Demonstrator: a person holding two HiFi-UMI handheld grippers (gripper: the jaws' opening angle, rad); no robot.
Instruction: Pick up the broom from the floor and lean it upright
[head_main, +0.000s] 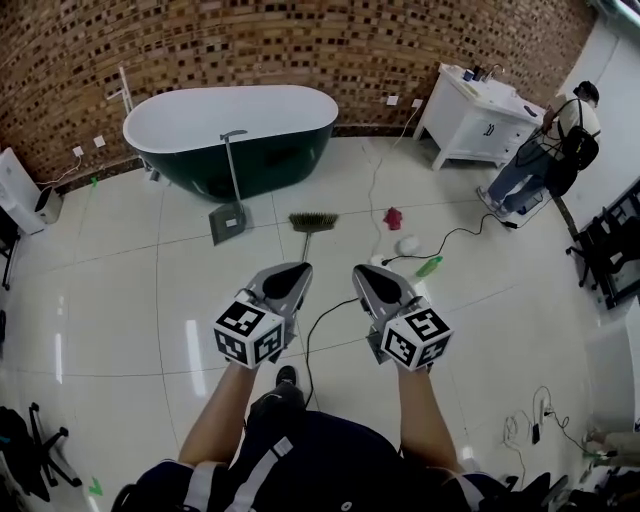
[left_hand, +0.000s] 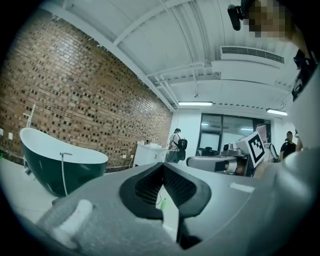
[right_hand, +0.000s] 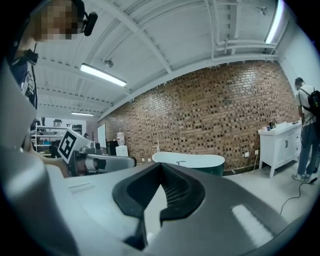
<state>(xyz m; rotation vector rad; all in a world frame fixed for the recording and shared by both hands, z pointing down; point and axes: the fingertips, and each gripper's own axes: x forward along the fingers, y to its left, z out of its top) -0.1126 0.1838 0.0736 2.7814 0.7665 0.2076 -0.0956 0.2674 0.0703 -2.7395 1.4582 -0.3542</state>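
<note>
1. The broom (head_main: 312, 222) lies on the floor (head_main: 130, 300) just above the centre of the head view. Its brush head is toward the bathtub (head_main: 230, 125), and its handle runs down toward the left gripper (head_main: 297, 269).
2. The left gripper and the right gripper (head_main: 362, 272) are held side by side. Each has its jaws together on nothing.
3. The approach seems not yet begun. It would be best to open one gripper first, then take the handle partway along rather than at the brush, avoiding the dustpan (head_main: 229, 220) on the left.
</note>
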